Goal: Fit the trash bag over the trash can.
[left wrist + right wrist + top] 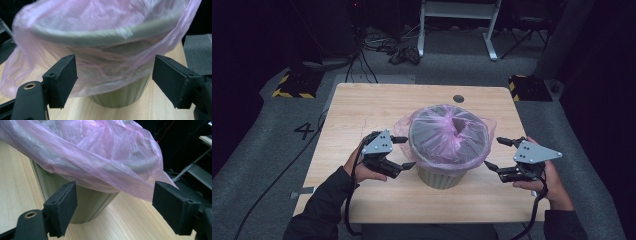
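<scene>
A grey-green ribbed bin stands near the middle of the wooden tabletop, towards the person's edge. A translucent pink bag liner is draped over its rim and hangs loosely down the sides. The left gripper sits just beside the bin's left side with jaws spread wide; the right gripper is near its right side, jaws also spread, nothing between them. On the grey floor left of the tabletop a painted "4" is readable. The room beyond is dark, with cables and a white frame.
</scene>
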The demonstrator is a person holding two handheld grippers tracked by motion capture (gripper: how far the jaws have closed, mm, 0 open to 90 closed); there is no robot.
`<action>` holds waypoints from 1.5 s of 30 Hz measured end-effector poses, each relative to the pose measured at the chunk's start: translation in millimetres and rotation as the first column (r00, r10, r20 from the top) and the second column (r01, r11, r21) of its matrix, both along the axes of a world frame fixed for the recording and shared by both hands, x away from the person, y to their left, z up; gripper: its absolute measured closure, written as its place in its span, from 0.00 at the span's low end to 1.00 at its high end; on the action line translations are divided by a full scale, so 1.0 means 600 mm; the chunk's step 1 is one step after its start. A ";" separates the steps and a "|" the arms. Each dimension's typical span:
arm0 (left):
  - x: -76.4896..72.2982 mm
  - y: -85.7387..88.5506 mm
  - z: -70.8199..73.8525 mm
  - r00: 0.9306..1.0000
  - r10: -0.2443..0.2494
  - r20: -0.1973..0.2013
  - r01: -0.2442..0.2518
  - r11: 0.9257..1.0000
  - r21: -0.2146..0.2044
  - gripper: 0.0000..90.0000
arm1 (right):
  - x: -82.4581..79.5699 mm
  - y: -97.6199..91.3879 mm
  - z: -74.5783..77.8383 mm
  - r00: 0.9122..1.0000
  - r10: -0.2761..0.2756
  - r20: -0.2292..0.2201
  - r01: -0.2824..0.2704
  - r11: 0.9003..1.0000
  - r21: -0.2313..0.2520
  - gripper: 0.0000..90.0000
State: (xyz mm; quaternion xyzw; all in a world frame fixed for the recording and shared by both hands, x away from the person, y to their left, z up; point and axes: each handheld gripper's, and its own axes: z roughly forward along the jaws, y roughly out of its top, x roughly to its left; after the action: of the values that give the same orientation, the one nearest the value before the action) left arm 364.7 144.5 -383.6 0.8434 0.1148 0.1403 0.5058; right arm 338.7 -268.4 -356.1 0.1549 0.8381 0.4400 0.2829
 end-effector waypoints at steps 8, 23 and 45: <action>0.005 -0.007 -0.011 1.000 0.026 0.006 -0.026 1.000 0.007 0.45 | -0.001 0.014 -0.004 0.999 0.032 0.024 -0.032 0.999 -0.016 0.47; 0.008 0.002 -0.015 1.000 0.018 0.020 -0.019 1.000 0.009 0.97 | -0.004 -0.002 -0.012 0.999 0.033 0.032 -0.034 0.999 0.027 1.00; 0.005 -0.018 -0.073 0.999 -0.042 -0.030 0.046 0.987 0.153 0.99 | 0.006 0.003 -0.104 0.987 0.059 -0.151 -0.070 0.995 -0.070 1.00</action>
State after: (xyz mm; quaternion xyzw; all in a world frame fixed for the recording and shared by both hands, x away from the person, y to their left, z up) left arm 367.8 134.0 -427.5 0.8839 0.0916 0.1263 0.4409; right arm 342.4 -266.8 -418.6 0.1490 0.8774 0.4043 0.2111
